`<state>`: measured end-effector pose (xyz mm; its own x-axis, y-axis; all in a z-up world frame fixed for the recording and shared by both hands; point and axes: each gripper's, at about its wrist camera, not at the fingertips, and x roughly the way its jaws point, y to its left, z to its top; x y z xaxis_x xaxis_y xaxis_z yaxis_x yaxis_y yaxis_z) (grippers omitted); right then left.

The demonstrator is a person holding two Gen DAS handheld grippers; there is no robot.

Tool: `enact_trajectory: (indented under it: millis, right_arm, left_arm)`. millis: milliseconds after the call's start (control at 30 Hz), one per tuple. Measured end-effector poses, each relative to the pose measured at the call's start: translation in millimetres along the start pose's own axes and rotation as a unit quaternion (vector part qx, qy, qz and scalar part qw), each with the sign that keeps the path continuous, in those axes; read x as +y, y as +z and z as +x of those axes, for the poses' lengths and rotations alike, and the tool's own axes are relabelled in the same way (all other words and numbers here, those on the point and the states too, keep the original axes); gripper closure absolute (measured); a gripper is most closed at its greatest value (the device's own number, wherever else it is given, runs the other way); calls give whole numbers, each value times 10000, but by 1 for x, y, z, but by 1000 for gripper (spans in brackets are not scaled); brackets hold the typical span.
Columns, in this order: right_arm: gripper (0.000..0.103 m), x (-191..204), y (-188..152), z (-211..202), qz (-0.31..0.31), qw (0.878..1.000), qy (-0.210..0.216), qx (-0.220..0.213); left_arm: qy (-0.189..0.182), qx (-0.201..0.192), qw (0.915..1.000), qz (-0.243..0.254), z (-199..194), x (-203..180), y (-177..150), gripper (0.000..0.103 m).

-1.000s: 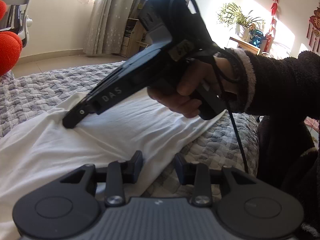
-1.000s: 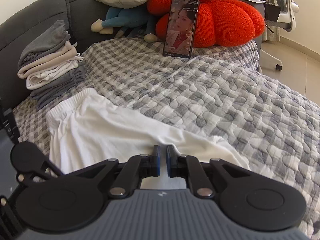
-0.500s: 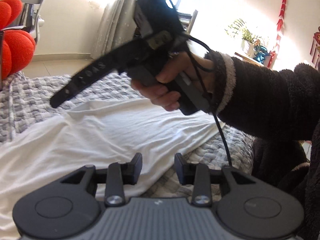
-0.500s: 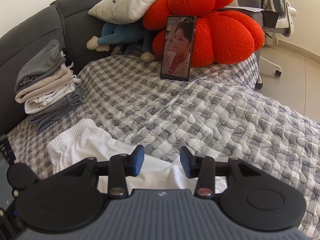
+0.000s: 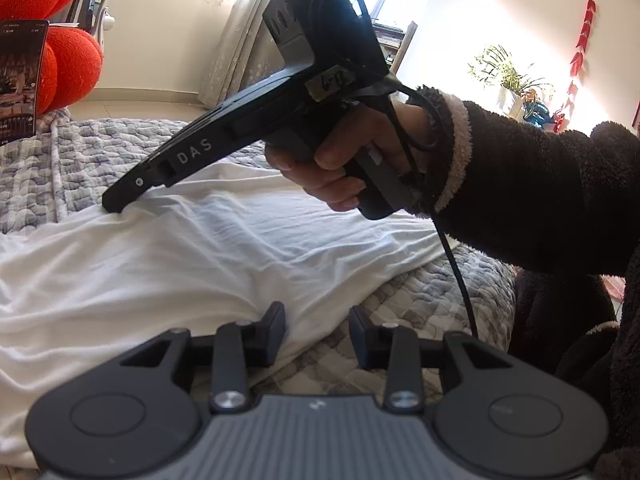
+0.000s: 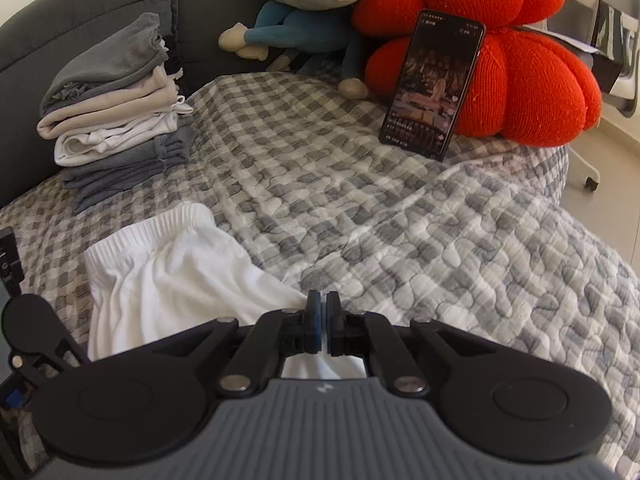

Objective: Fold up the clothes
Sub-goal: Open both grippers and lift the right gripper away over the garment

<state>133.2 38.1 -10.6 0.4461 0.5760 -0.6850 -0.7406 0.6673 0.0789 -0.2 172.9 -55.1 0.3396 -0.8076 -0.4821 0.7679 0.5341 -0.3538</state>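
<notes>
The white shorts point(image 6: 168, 276) lie flat on the quilt point(image 6: 400, 220), waistband far, long axis running back toward both tools; the right gripper point(image 6: 323, 322) pinches their near edge, the left gripper point(image 5: 316, 334) hovers wide beside their hem

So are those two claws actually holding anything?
The right gripper pinches the white garment at its edge. The left gripper is open, empty.
</notes>
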Motion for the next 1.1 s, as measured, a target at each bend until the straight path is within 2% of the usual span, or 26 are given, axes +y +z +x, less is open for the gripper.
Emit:
enact_trajectory:
  millis: [33, 167, 300, 400, 433, 467, 533, 600, 633, 667, 700, 733, 867, 1000, 1100]
  right_arm:
    - [100, -4, 2, 3, 135, 9999, -97, -38]
    - [99, -10, 3, 12, 344, 9994, -35, 38]
    - [91, -13, 7, 2, 542, 9983, 199, -15]
    - [88, -4, 11, 8, 410, 9986, 337, -11]
    - [81, 0, 12, 10, 363, 9986, 383, -10]
    - [64, 3, 14, 12, 317, 9986, 429, -8]
    - [61, 9, 16, 17, 224, 9984, 520, -5]
    - [61, 16, 19, 21, 131, 9980, 612, -2]
    - [65, 20, 19, 25, 54, 9981, 607, 26]
    - [83, 24, 18, 29, -73, 9983, 566, 73]
    - [96, 28, 17, 33, -203, 9984, 522, 122]
    - [100, 31, 17, 35, -317, 9983, 471, 140]
    - [101, 31, 22, 34, -375, 9990, 190, -142]
    - [101, 21, 24, 49, -105, 9997, 208, -45]
    - [100, 16, 26, 44, 117, 9994, 303, -125]
  left_arm:
    - [16, -14, 10000, 28, 0, -1, -1, 68]
    - [89, -8, 9999, 135, -1, -8, 0, 68]
    - [59, -24, 10000, 71, -11, -8, 5, 68]
    - [214, -193, 9996, -35, -30, -3, 7, 67]
    - [292, -252, 9992, -66, -37, 0, 7, 67]
    - [397, -288, 9987, -99, -42, 4, 6, 67]
    - [599, -307, 9976, -174, -51, 12, 4, 67]
    - [723, -220, 9968, -256, -54, 19, 0, 67]
    - [760, -137, 9966, -288, -53, 22, -3, 67]
    - [766, -100, 9966, -279, -52, 24, -7, 67]
    - [758, -83, 9968, -254, -50, 25, -11, 67]
    - [733, -89, 9969, -261, -50, 25, -13, 67]
    - [664, -92, 9974, -246, -51, 23, -16, 67]
    - [721, -70, 9972, -164, -51, 18, -16, 67]
    - [766, -63, 9970, -95, -52, 14, -14, 65]
